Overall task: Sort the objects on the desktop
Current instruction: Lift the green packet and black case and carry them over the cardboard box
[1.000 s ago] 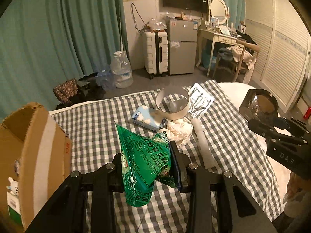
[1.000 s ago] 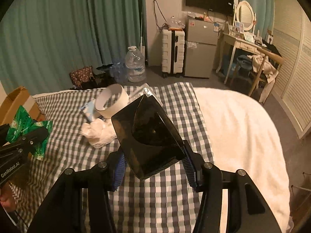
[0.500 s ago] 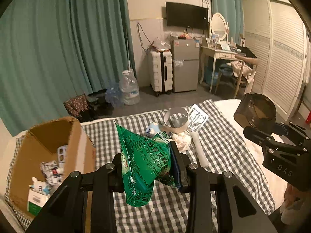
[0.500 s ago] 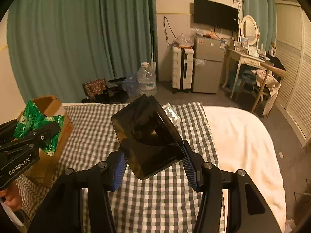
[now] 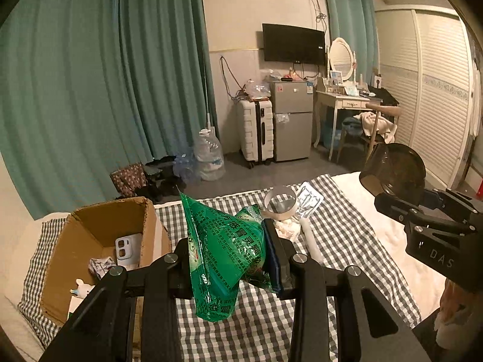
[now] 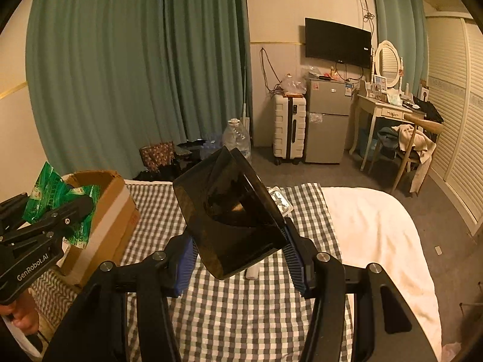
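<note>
Left tool [image 5: 229,259]: clenched on a green packet [image 5: 223,259], pads pressing both its sides. Packet's long axis runs near vertical in the left wrist view; top corner up and slightly left, bottom end hanging below the jaws. Print on it too crumpled to read. It is held in the air above the checked cloth [image 5: 347,241], just right of the box [image 5: 99,241].

Right tool [image 6: 241,253]: clenched on a dark, see-through tray [image 6: 232,214], blue pads on its two sides. Tray is tilted, open face toward the camera, one corner pointing up and away. It is held clear of the bed [image 6: 371,229]; what sits inside it is hard to make out.

Box: cardboard, open top, on the bed's left side. Inside, a white phone case [image 5: 128,246], a crumpled wrapper and a small white figure; the rest is cut off by the tool.

Further along the cloth: a tape ring [image 5: 280,203], a blister pack [image 5: 308,200], a white wad [image 5: 286,227] and a white tube [image 5: 312,238], close together. The tray hides most of these from the right wrist view.

Surface: bed, white sheet to the right, checked cloth over the middle.

Room: teal curtains [image 6: 135,75], water jug [image 5: 208,154], white suitcase [image 6: 288,126], grey fridge [image 6: 327,120], wall TV [image 6: 338,42], dressing table with oval mirror [image 6: 388,66], louvred doors at right. Dim, yellowish light.
</note>
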`<state>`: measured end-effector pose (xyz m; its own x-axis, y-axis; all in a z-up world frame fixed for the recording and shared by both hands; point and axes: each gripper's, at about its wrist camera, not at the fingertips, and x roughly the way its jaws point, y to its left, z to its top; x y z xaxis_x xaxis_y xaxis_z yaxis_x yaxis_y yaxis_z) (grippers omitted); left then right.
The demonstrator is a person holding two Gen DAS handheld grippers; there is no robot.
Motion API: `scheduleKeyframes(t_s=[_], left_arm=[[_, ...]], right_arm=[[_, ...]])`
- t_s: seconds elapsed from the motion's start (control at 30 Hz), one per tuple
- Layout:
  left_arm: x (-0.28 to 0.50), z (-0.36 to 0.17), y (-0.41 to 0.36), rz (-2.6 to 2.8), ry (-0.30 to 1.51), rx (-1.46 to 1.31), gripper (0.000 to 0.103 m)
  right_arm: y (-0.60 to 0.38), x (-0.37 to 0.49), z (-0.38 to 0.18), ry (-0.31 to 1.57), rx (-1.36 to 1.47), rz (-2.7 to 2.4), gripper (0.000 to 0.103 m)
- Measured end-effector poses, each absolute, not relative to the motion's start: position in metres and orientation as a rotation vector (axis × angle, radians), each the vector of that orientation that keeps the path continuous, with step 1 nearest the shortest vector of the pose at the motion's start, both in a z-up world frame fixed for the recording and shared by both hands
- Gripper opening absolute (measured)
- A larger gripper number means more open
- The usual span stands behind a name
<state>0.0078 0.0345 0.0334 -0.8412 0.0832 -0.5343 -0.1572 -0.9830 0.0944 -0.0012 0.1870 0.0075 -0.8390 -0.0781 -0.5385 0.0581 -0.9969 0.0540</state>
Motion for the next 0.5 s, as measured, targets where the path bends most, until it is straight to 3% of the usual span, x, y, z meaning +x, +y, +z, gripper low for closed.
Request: scheduleKeyframes(t_s=[0.5], left_arm=[[0.014, 0.054, -0.015, 2.985, 0.167, -0.786, 0.035]], right_arm=[[0.156, 0.003, 0.026, -0.087, 0.798, -2.909, 0.052]])
